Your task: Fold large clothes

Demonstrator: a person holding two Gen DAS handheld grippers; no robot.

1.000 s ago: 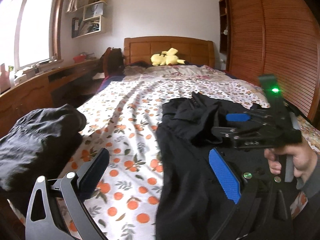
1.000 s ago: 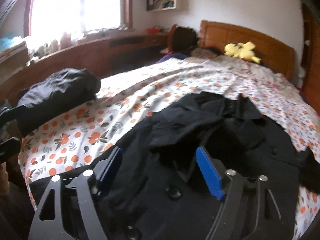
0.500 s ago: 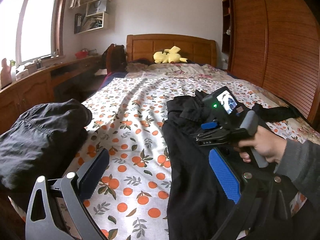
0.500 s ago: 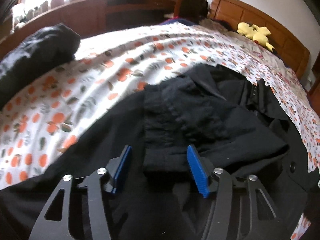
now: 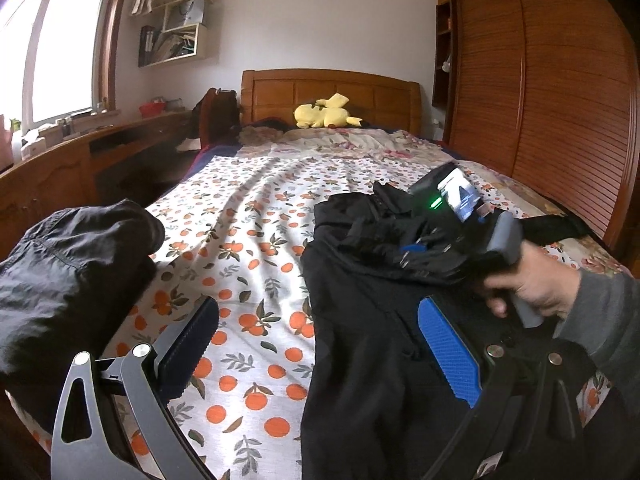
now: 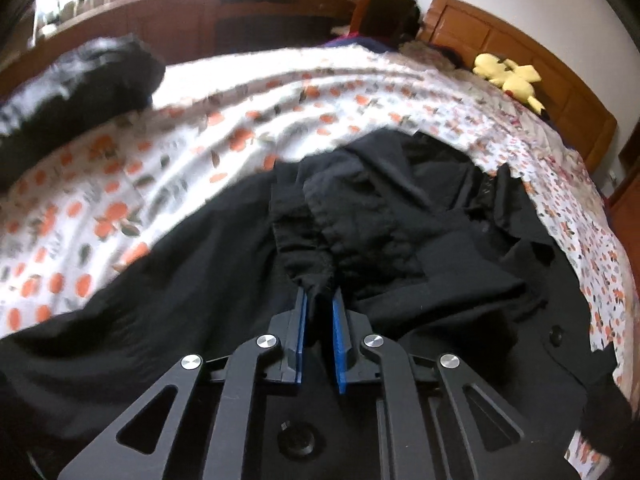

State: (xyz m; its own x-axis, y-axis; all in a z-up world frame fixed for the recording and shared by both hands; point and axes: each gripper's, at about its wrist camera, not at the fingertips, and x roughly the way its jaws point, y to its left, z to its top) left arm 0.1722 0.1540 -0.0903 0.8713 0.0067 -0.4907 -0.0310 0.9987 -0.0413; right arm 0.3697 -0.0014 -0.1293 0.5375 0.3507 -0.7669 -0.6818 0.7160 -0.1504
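No writing is legible; the right tool (image 6: 319, 300), jaws just closing, pinches the black coat (image 6: 400, 232), while the left tool (image 5: 320, 344) gapes wide.

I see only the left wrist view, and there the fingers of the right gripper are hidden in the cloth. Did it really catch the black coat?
Observer: Yes. The right gripper has just been closing, and its blue pads now pinch a bunched fold of the black coat.
Operator: Is any button close to the pads?
Observer: One dark button shows on the coat, off to the right in the right wrist view, well apart from the pads.
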